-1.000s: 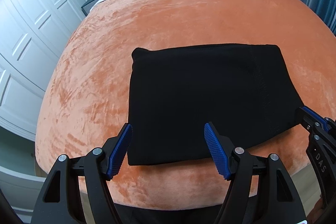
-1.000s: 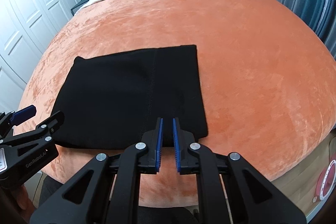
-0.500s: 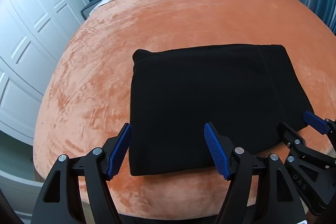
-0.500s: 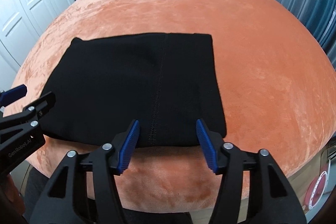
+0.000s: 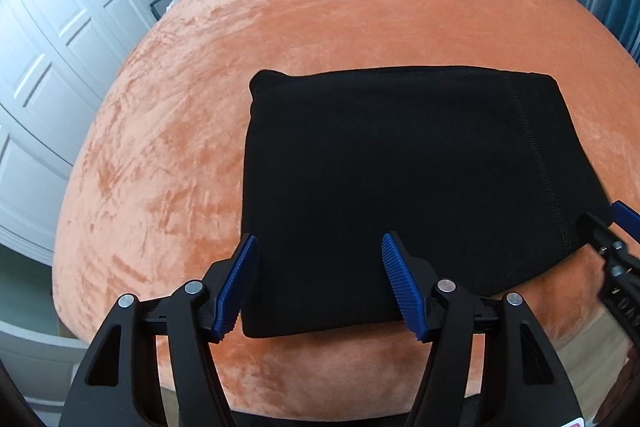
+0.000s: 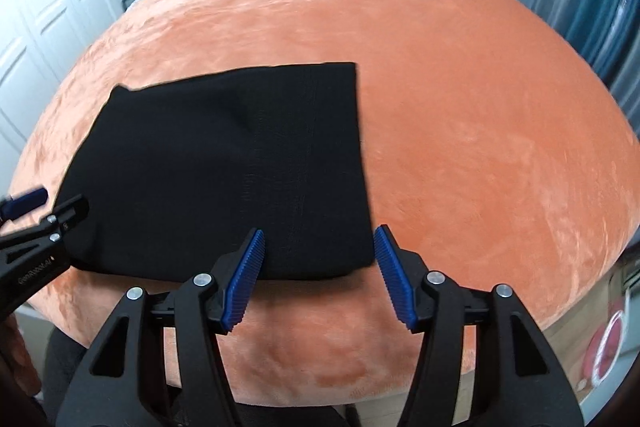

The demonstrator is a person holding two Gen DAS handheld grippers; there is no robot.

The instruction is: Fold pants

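So the black pants [image 5: 404, 187] are folded into a flat rectangle on the orange bed [image 5: 360, 19], near the front edge. The left gripper [image 5: 320, 283] sits over their near left corner, jaws apart and just been closing a bit, gripping nothing. The right gripper [image 6: 320, 277] is over the near right corner, jaws just opened, nothing clamped.

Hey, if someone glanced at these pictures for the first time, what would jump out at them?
A black folded pants lying flat in the middle of a big orange blanket on a bed. At the bottom of each view, blue-padded jaws stand open over the near edge: the left hand-held gripper at the pants' near left corner, the right hand-held gripper at the near right corner. White wardrobe doors fill the left side.
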